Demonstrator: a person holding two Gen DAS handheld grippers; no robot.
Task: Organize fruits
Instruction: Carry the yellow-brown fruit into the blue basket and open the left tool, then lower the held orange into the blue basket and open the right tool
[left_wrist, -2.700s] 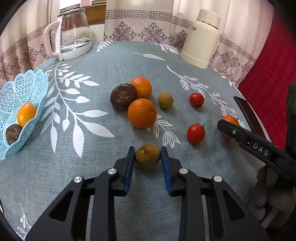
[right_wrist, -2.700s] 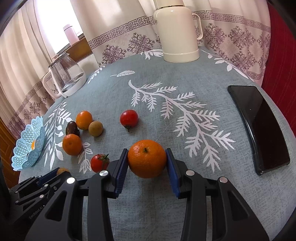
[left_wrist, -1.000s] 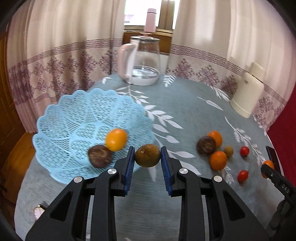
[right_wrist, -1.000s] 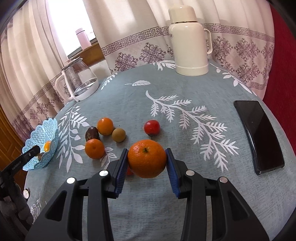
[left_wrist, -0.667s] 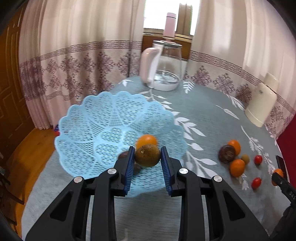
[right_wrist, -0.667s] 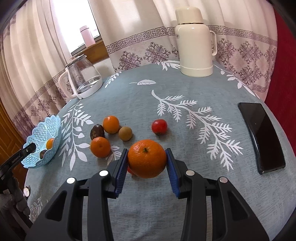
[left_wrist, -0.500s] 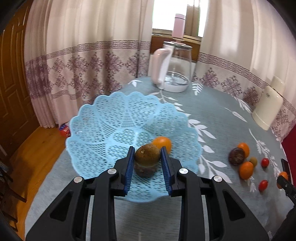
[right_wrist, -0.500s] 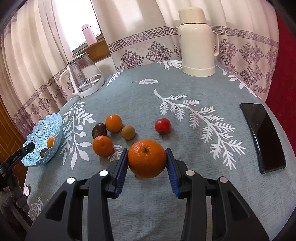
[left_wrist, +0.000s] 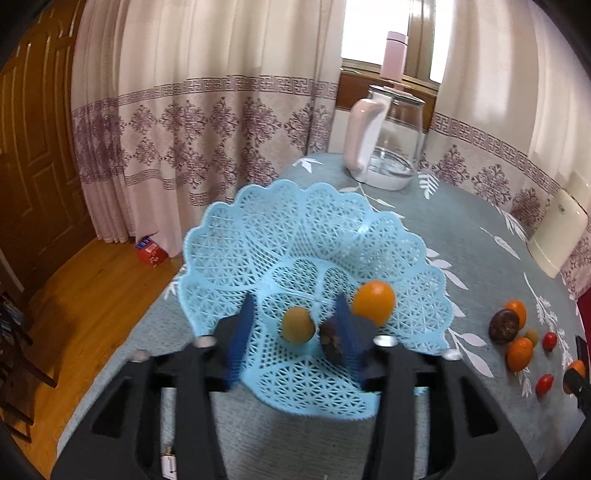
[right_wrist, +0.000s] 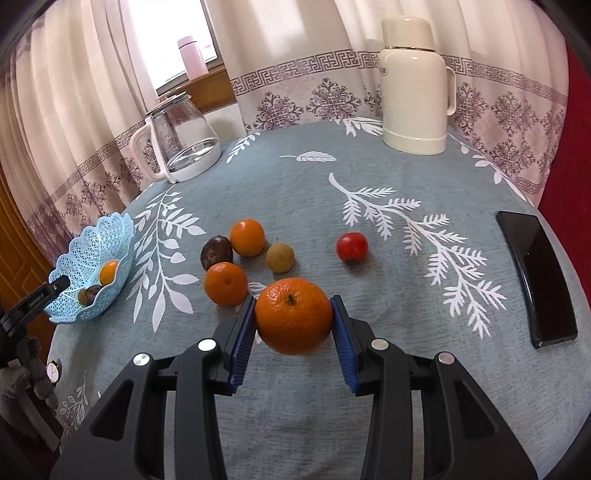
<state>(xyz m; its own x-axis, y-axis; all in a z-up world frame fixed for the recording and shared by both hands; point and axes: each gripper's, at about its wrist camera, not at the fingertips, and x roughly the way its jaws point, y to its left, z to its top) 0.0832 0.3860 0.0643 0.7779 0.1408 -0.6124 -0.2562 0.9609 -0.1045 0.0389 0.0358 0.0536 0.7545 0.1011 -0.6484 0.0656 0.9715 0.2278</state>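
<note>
You're in home, likely dining or living room. Round surface (right_wrist: 424, 177) under grey-blue cloth with white leaf print. Patterned curtains (left_wrist: 192, 122) along wall, window (left_wrist: 376, 33) behind with pink bottle (left_wrist: 394, 55) on sill. Glass kettle (right_wrist: 183, 147), cream thermos jug (right_wrist: 415, 99), phone (right_wrist: 535, 273), loose fruit, blue lace basket (right_wrist: 96, 258). Wooden door (left_wrist: 33, 147), wood floor (left_wrist: 96, 295).

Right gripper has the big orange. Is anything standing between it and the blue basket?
Yes, partly. The large orange sits in the right gripper. Toward the light blue lattice plastic basket lie a smaller orange and a dark brown round fruit on the tablecloth. The open left gripper hovers over the basket.
</note>
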